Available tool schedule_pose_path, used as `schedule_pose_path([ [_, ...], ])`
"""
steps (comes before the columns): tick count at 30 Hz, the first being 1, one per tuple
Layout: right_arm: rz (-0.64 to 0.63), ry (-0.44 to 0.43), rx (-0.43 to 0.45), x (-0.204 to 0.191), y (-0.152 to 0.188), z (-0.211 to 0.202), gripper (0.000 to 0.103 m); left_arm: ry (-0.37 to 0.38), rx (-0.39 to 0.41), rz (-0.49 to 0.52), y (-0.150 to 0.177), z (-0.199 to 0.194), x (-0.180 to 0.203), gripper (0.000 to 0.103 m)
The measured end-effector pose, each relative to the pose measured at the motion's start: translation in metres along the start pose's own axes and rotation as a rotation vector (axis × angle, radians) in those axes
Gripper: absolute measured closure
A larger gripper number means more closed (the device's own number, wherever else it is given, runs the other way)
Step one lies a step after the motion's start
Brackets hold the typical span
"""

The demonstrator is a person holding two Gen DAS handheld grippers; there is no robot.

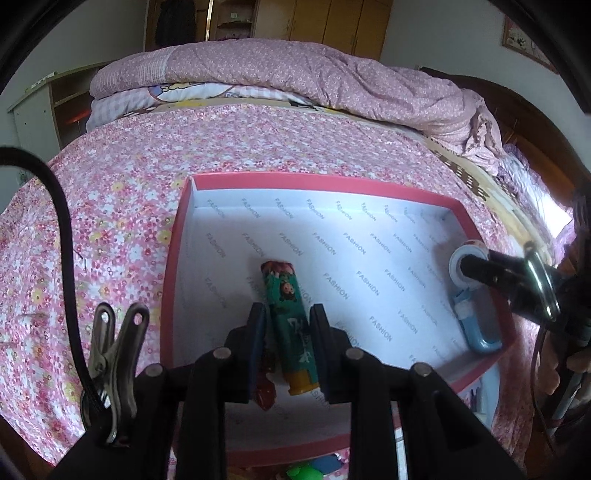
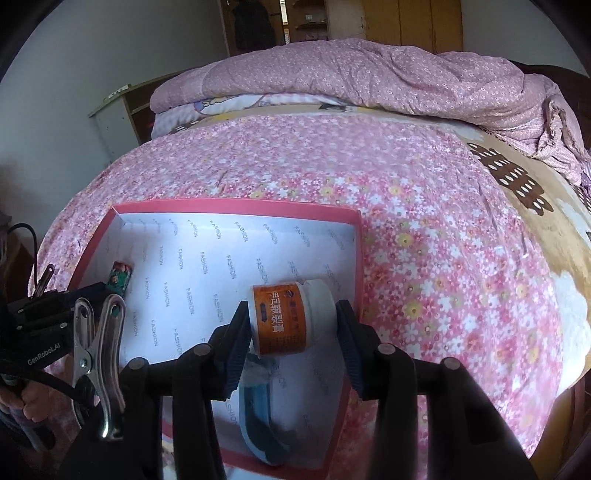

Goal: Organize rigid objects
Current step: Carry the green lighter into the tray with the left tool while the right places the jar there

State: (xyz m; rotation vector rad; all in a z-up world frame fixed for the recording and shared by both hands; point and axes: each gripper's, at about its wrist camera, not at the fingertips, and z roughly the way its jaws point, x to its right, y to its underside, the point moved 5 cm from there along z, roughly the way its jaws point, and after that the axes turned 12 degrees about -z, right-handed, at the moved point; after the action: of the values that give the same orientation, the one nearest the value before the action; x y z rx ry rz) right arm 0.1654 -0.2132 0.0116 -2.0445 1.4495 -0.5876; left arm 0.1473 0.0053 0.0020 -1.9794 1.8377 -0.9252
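A red box [image 1: 177, 236] with a white FASHION-printed lining lies on the bed; it also shows in the right wrist view [image 2: 236, 210]. My left gripper [image 1: 289, 314] is over the box, shut on a green patterned tube [image 1: 290, 325] with a yellow cap; the tube also shows in the right wrist view [image 2: 119, 277]. My right gripper [image 2: 291, 314] is shut on a white jar with an orange label [image 2: 284, 317] over the box's right side; the jar also shows in the left wrist view [image 1: 463, 267]. A blue object [image 1: 476, 325] lies in the box under the jar, seen also below it [image 2: 258, 413].
The bed carries a pink floral sheet [image 2: 424, 240] and a folded pink quilt [image 1: 295, 74] at the far end. Small coloured items, one green [image 1: 303, 472], lie in front of the box. A wardrobe [image 1: 325, 22] stands behind.
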Motion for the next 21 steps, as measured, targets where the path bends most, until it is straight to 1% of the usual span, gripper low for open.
schedule_pose_path([
  [3,-0.013,0.006,-0.002,-0.001,0.0,0.0,0.057,-0.007,0.0,-0.002,0.001,-0.001,0.0,0.078],
  [5,-0.01,-0.002,-0.007,-0.001,-0.001,0.0,0.057,-0.007,-0.013,0.006,0.001,-0.002,0.002,0.075],
  [7,0.007,-0.029,-0.003,-0.001,-0.002,-0.002,0.057,-0.011,-0.009,0.012,0.0,-0.006,0.003,0.066],
  [10,0.019,-0.056,0.026,-0.001,-0.004,-0.01,0.056,-0.01,0.027,0.021,-0.004,-0.018,0.008,0.057],
  [16,-0.021,-0.045,0.066,-0.009,-0.007,-0.036,0.054,-0.011,0.053,0.033,-0.004,-0.038,0.014,0.057],
  [19,-0.027,-0.051,0.08,-0.014,-0.005,-0.047,0.052,-0.015,0.054,0.058,0.001,-0.048,0.019,0.057],
  [21,-0.031,-0.058,0.084,-0.019,-0.001,-0.054,0.052,-0.001,0.044,0.071,0.006,-0.054,0.022,0.056],
])
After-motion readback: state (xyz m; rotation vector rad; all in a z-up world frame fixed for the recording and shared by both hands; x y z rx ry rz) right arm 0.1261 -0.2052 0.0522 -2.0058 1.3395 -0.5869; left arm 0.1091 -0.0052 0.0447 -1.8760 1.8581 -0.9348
